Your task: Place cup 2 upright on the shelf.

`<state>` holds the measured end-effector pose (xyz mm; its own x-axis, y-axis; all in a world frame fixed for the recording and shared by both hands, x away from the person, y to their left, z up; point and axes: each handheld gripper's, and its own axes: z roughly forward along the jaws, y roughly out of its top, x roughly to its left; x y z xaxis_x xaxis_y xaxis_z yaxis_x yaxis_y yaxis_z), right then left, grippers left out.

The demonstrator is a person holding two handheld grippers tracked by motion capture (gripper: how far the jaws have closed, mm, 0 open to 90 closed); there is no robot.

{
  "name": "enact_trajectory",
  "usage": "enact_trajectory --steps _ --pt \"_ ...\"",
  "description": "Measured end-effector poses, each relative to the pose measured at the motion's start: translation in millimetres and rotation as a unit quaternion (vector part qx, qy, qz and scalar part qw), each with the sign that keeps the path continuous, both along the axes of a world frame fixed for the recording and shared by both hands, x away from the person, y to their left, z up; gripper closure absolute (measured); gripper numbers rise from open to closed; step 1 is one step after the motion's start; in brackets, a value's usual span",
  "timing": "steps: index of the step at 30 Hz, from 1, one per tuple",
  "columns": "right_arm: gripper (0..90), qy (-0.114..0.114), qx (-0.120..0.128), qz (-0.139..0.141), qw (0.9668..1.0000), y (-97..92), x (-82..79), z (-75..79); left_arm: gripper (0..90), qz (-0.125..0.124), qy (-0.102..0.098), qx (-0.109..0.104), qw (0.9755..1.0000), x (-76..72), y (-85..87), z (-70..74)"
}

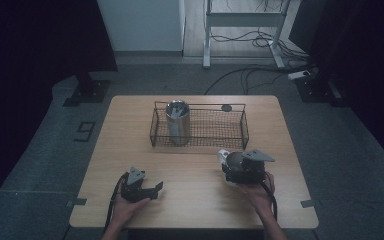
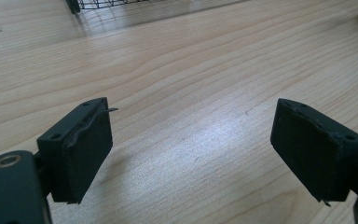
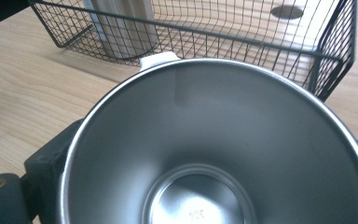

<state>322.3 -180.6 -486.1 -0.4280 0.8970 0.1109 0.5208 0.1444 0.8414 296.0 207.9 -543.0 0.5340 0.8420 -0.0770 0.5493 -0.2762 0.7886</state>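
A steel cup (image 3: 214, 154) is pinched between the jaws of the right hand-held gripper (image 1: 244, 167), at the near right of the table (image 1: 195, 200), just before a wire basket (image 1: 200, 127). The left hand-held gripper (image 1: 141, 188) is held spread and empty, near left.

In the right gripper view the cup (image 3: 214, 140) runs off the bottom and right edges, and it covers most of the right hand-held gripper (image 3: 214, 186), so the pads' contact on its wall cannot be seen. The small print on the cup's floor is too blurred to read. The basket (image 3: 191, 37) is cut by the top edge, as is the tumbler (image 3: 121, 28) inside it. In the high view the tumbler's contents (image 1: 177, 107) are too small and dim to identify. The left gripper view crops the basket (image 2: 102, 3) to a corner.
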Motion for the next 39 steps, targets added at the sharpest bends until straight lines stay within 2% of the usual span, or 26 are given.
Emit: enact_trajectory --steps 11,22,39 --pt "5.4 -0.012 0.005 0.018 0.9998 2.6 -0.1 28.0 13.0 -0.005 0.002 0.001 1.0 -0.5 -2.8 -0.1" --pt "5.4 -0.026 0.017 0.036 0.9989 11.7 8.5 57.4 13.2 -0.005 0.003 0.004 1.0 -0.6 -4.4 -0.1" --pt "5.4 -0.036 0.022 0.045 0.9981 22.3 26.3 86.0 13.4 -0.003 0.004 0.004 1.0 -0.1 -4.1 -0.2"
